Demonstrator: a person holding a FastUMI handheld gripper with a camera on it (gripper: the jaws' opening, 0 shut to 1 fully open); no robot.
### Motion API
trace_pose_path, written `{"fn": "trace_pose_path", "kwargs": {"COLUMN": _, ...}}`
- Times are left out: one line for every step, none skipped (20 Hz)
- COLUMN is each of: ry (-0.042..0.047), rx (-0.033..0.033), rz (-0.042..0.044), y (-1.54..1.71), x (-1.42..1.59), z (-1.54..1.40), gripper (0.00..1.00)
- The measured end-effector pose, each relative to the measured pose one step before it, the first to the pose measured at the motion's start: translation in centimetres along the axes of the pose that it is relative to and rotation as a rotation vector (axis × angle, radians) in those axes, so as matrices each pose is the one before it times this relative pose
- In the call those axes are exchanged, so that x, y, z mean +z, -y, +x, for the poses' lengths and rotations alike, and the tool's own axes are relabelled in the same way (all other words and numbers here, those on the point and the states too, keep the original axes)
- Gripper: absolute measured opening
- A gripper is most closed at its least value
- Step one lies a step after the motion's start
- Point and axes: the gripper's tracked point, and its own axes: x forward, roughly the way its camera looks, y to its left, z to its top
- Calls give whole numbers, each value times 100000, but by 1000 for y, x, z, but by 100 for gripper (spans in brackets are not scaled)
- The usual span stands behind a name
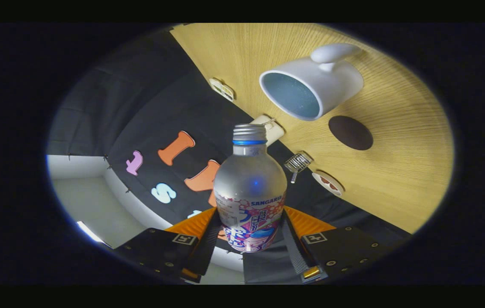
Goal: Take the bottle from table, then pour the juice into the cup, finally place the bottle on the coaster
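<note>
My tool point(248, 233) is clenched on the bottle point(249, 188): one finger presses the label band on each side, and the bottle's lower body sits between them. The bottle runs straight out along the fingers, cap end point(249, 133) farthest from me. The cap is on, with a blue ring just under it. The upper body is frosted and pale; the lower part carries a printed label.

The whole scene appears rolled in my tool's view, so the tabletop point(396, 179) lies as a slanted wooden plane beyond the bottle and to the right of the fingers.

On that tabletop, ahead of the cap and off to the right, stands the cup point(310, 87): white outside, pale blue inside, its mouth turned toward my tool, its handle on the far side. I cannot tell whether there is liquid in it.

The coaster point(350, 132), a dark round disc, lies flat on the wood just beside the cup, on the side nearer my tool. It is bare. The bottle is held in the air, apart from both cup and coaster.

Along the tabletop's edge, against the black cloth wall, sit several small items too small to identify, one of them a little wire piece point(298, 162).
</note>
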Motion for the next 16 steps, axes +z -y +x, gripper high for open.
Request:
{"fn": "trace_pose_path", "kwargs": {"ry": 365, "rx": -250, "rz": -551, "y": 167, "x": 203, "z": -149, "gripper": 75}}
{"fn": "trace_pose_path", "kwargs": {"ry": 256, "rx": 296, "rz": 879, "y": 79, "x": 302, "z": -159, "gripper": 75}}
{"fn": "trace_pose_path", "kwargs": {"ry": 421, "rx": 511, "rz": 1112, "y": -174, "x": 261, "z": -190, "gripper": 75}}
{"fn": "trace_pose_path", "kwargs": {"ry": 291, "rx": 202, "rz": 707, "y": 59, "x": 166, "z": -136, "gripper": 75}}
{"fn": "trace_pose_path", "kwargs": {"ry": 430, "rx": -423, "rz": -107, "y": 369, "x": 100, "z": 33, "gripper": 75}}
{"fn": "trace_pose_path", "kwargs": {"ry": 331, "rx": -925, "rz": -348, "y": 356, "x": 136, "z": 0, "gripper": 75}}
{"fn": "trace_pose_path", "kwargs": {"ry": 502, "rx": -428, "rz": -210, "y": 270, "x": 174, "z": 309, "gripper": 75}}
{"fn": "trace_pose_path", "kwargs": {"ry": 233, "rx": -165, "rz": -1, "y": 18, "x": 135, "z": 364, "gripper": 75}}
{"fn": "trace_pose_path", "kwargs": {"ry": 103, "rx": -33, "rz": -537, "y": -234, "x": -108, "z": 220, "gripper": 75}}
{"fn": "trace_pose_path", "kwargs": {"ry": 311, "rx": -1070, "rz": -1539, "y": 299, "x": 73, "z": 204, "gripper": 75}}
{"fn": "trace_pose_path", "kwargs": {"ry": -102, "rx": -2027, "rz": -3360, "y": 670, "x": -122, "z": 241, "gripper": 75}}
{"fn": "trace_pose_path", "kwargs": {"ry": 817, "rx": -2907, "rz": -4071, "y": 757, "x": 235, "z": 174, "gripper": 75}}
{"fn": "trace_pose_path", "kwargs": {"ry": 76, "rx": -2022, "rz": -3640, "y": 712, "x": 72, "z": -131, "gripper": 75}}
{"fn": "trace_pose_path", "kwargs": {"ry": 403, "rx": -425, "rz": -1814, "y": 143, "x": 228, "z": -84, "gripper": 75}}
{"fn": "trace_pose_path", "kwargs": {"ry": 279, "rx": 64, "rz": -1414, "y": -123, "x": 387, "z": -178, "gripper": 75}}
{"fn": "trace_pose_path", "kwargs": {"ry": 336, "rx": -458, "rz": -1605, "y": 440, "x": 262, "z": -148, "gripper": 75}}
